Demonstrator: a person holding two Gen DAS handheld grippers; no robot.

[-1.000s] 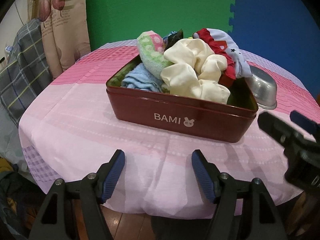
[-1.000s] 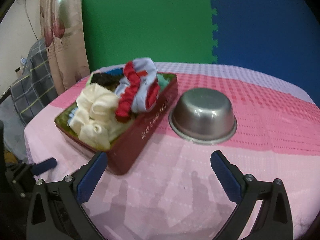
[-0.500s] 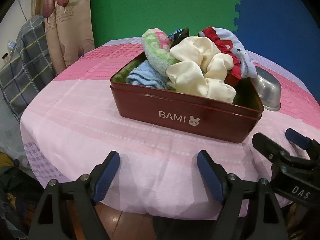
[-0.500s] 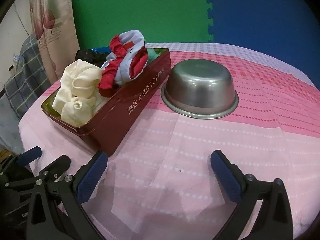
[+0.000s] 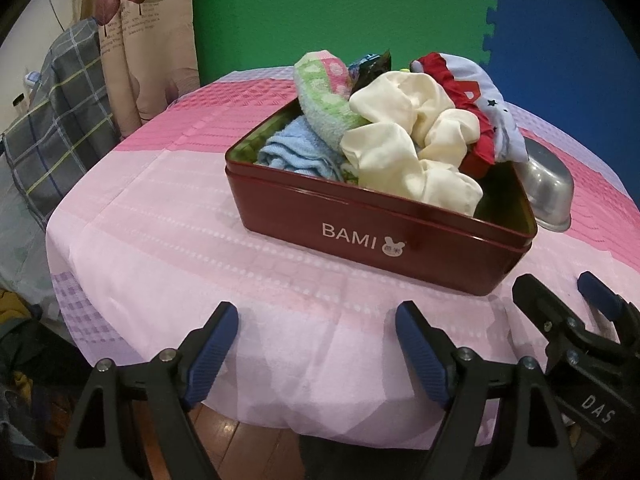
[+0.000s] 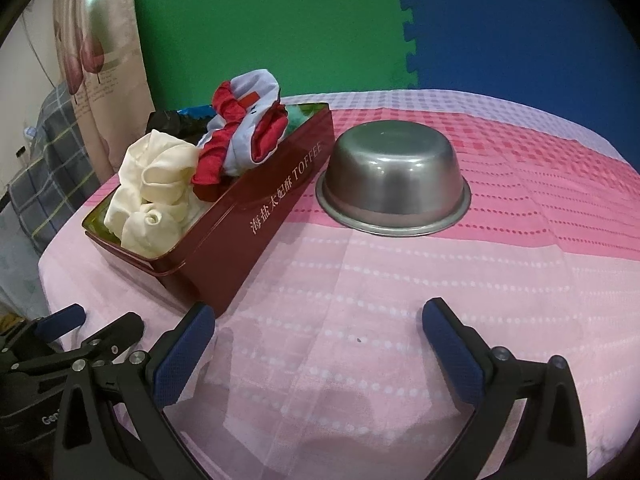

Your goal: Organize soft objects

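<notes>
A: Left gripper [image 5: 316,344]?
B: Jaws spread, holding nothing; near front wall of red tin [image 5: 372,236].

A: Soft objects?
B: Heaped inside red tin: blue towel [image 5: 296,154], green-pink towel [image 5: 324,96], cream cloth [image 5: 412,148], red-white garment [image 5: 480,96].

A: Right gripper [image 6: 318,344]?
B: Jaws spread, holding nothing; beside tin's front corner. Steel bowl [image 6: 394,178] upturned, just right of tin.

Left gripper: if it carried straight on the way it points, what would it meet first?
Probably the near wall of the red tin, just above the pink tablecloth; the left gripper is open, and its exact height is unclear.
</notes>
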